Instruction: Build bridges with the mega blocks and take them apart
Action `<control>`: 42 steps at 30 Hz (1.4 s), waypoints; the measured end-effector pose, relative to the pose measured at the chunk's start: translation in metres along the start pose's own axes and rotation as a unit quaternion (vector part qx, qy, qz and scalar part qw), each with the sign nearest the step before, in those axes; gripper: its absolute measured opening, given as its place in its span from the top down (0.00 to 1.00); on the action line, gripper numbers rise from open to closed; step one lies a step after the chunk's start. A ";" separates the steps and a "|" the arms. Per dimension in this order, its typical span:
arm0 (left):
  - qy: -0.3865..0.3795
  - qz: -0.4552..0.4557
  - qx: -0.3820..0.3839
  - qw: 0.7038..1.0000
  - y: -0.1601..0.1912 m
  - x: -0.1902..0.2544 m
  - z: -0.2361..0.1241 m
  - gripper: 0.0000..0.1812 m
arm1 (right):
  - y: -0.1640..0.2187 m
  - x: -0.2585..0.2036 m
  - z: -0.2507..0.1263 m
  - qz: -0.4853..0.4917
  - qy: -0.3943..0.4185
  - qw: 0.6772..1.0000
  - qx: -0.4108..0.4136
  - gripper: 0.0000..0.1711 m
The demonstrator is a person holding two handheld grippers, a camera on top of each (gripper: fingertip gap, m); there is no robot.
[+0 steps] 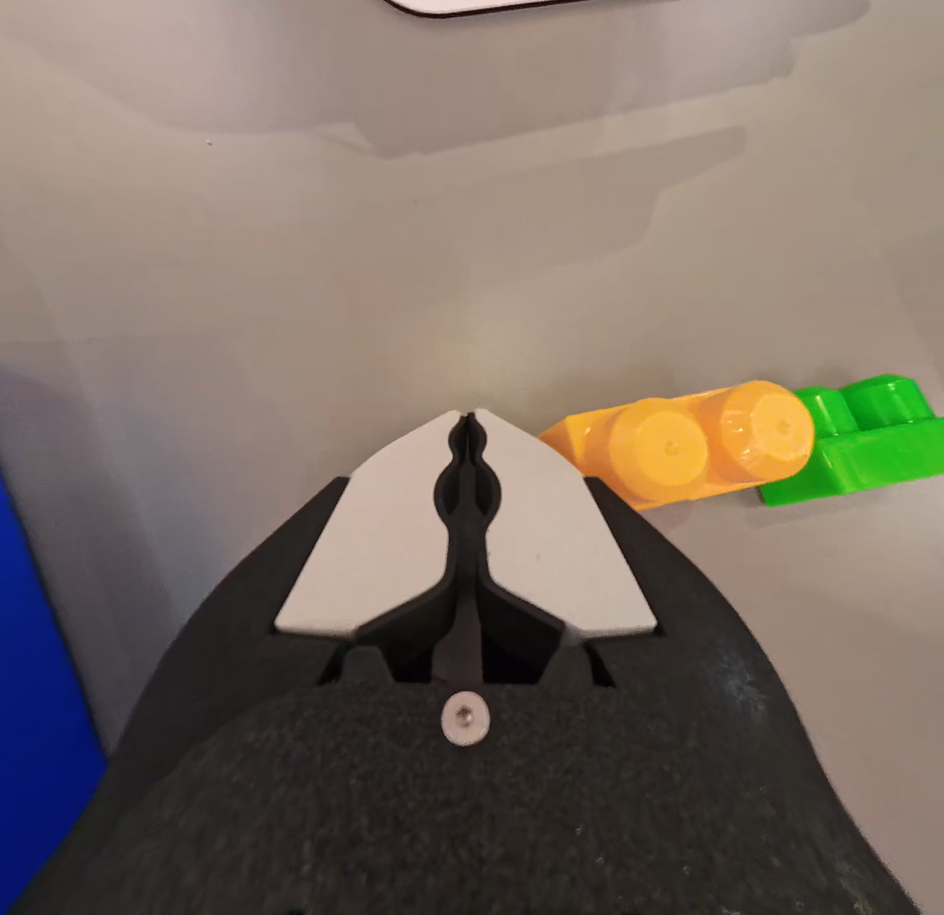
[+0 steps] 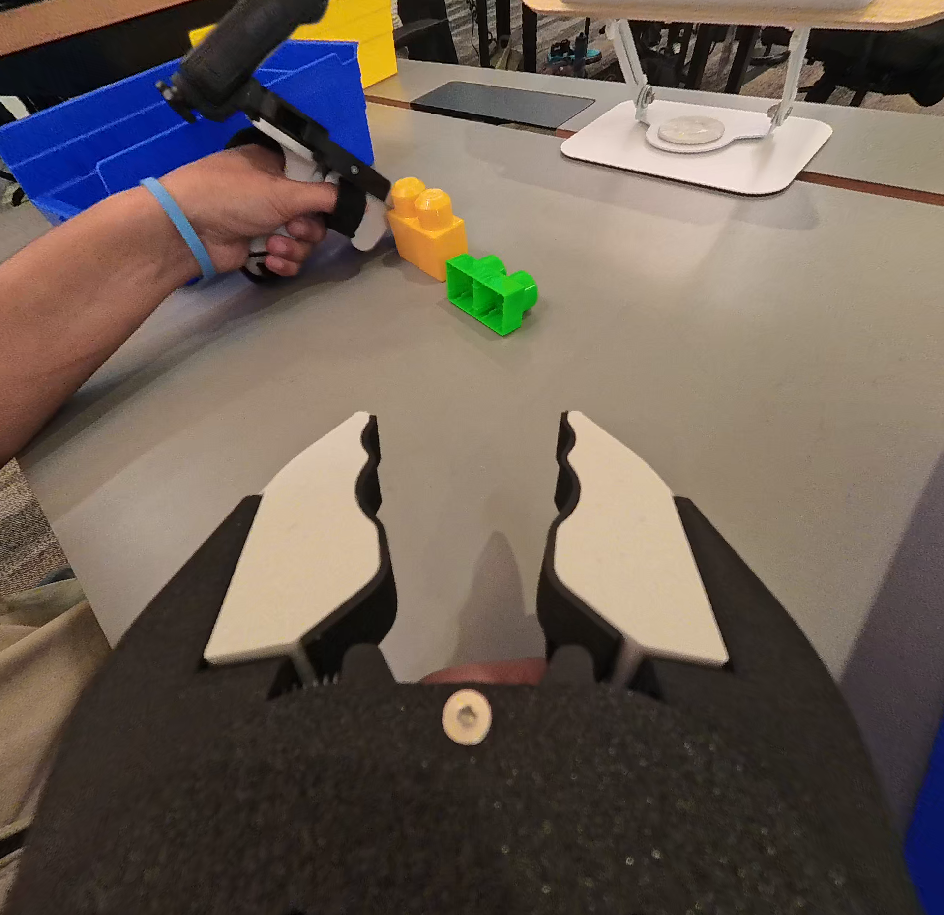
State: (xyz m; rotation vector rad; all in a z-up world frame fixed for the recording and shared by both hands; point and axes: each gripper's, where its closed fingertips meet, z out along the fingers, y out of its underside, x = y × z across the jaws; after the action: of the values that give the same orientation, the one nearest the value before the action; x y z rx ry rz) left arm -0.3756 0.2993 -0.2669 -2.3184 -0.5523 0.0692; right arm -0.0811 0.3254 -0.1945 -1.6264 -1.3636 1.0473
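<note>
An orange two-stud block (image 2: pixel 428 229) stands upright on the grey table; it also shows in the left wrist view (image 1: pixel 679 444). A green two-stud block (image 2: pixel 489 294) lies on its side right next to it, its hollow underside facing the right wrist camera; it shows in the left wrist view (image 1: pixel 868 441) too. My left gripper (image 1: pixel 469 415) is shut and empty, its tips just left of the orange block; it shows in the right wrist view (image 2: pixel 370 229) held by a hand. My right gripper (image 2: pixel 469 418) is open and empty, well short of the blocks.
A blue bin (image 2: pixel 127 140) stands at the left behind the hand, with a yellow bin (image 2: pixel 357 33) farther back. A white stand base (image 2: pixel 694 147) and a dark flat panel (image 2: pixel 503 105) sit at the table's far side. A forearm (image 2: pixel 76 298) crosses the left. My hands' fingertips stand some 30 cm from each other.
</note>
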 end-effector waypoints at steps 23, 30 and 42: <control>-0.121 -0.041 0.143 0.981 0.015 0.066 -0.053 0.50 | 0.000 -0.002 -0.005 0.008 -0.007 1.000 0.007 0.61; -0.122 -0.040 0.092 0.987 0.015 0.062 -0.030 0.44 | 0.000 -0.003 -0.005 0.005 -0.005 1.000 0.006 0.61; -0.120 -0.027 0.039 0.992 0.004 0.053 0.000 0.47 | 0.001 0.007 -0.008 0.015 0.001 1.000 0.008 0.61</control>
State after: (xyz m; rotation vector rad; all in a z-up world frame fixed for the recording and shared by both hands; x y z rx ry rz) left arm -0.3265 0.3181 -0.2636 -2.2317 -0.7181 0.3408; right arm -0.0729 0.3324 -0.1930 -1.6394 -1.3312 1.0716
